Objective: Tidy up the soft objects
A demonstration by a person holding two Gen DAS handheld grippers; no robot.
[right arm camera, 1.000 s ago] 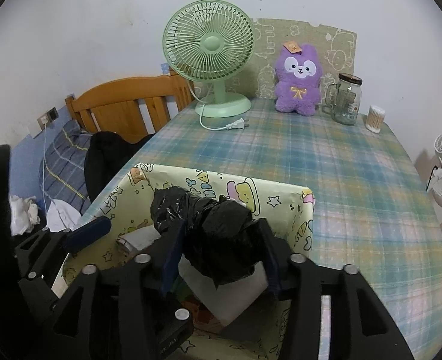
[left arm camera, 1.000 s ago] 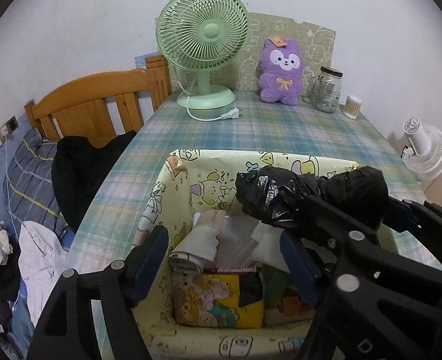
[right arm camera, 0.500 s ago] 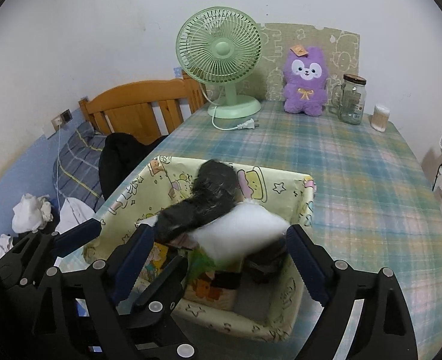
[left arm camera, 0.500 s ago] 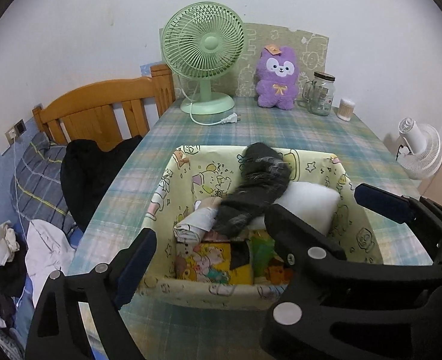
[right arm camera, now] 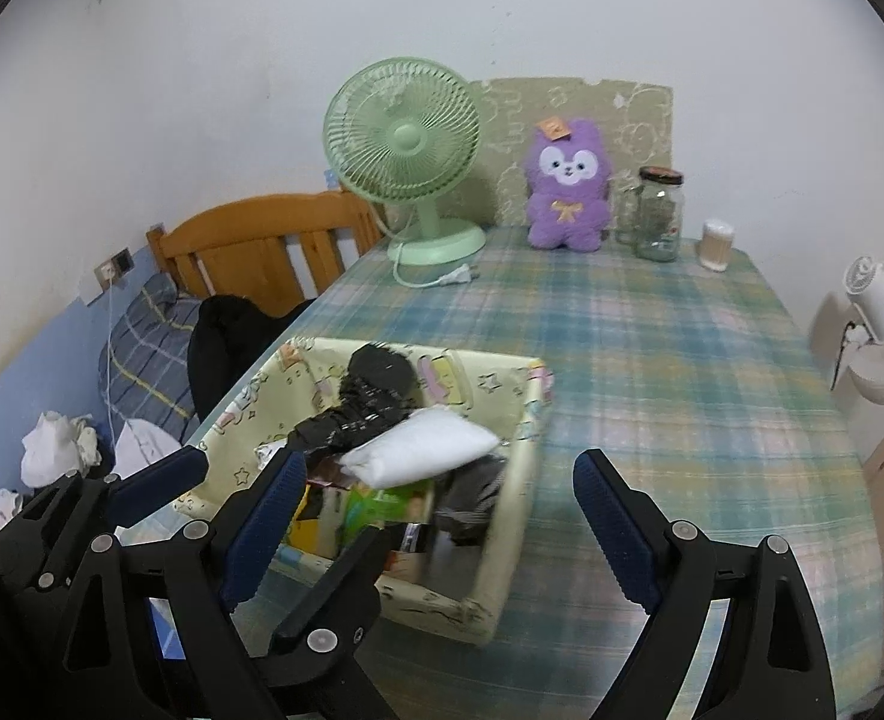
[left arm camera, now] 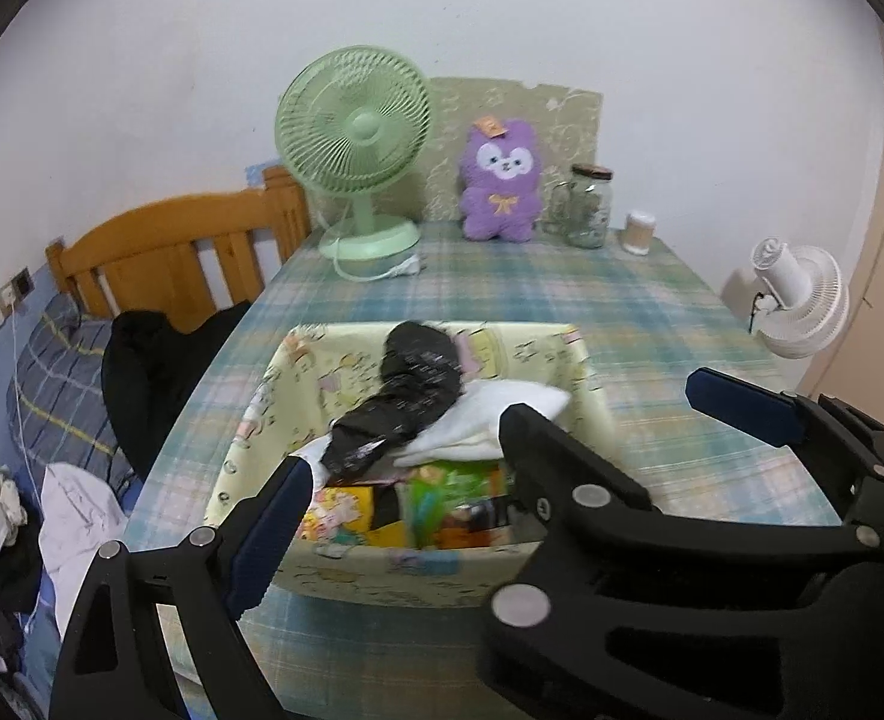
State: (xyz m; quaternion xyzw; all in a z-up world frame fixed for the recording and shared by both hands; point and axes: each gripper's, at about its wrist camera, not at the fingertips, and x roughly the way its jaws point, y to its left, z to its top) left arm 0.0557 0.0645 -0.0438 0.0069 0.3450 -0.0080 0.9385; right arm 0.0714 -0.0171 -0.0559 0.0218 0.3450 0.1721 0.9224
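- While both tools hang over the near side of the box, the risks run as follows, starting from the left.
- Left gripper [left arm camera: 435, 474]: its jaws stand wide apart and grip nothing. Its fingers are interleaved with the other tool's fingers in front of the box. I judge that a hasty move by either hand could knock the two together.
- Box [left arm camera: 381, 570]: a soft-sided yellow box sits on the checked table [left arm camera: 562, 300], close to the table's left edge and beside the bed [left arm camera: 63, 396]. A bump from a finger could push it toward that edge.
- Black bag [left arm camera: 405, 402]: this crumpled bundle lies on top of the box's contents. Its far end leans on the back wall and rises above the rim. Nothing holds it, so a jolt could roll it out.
- White cloth [left arm camera: 490, 420]: it is folded and touches the right side of the bag, resting high on the packets beneath. It may slide off if the pile shifts.
- Right gripper [right arm camera: 435, 480]: it is released and empty, with its jaws apart.
- Plush toy [left arm camera: 502, 180]: it stands at the far end of the table with a glass jar [left arm camera: 589, 204] just beside it. If the toy is fetched next, a wide jaw could tip the jar.
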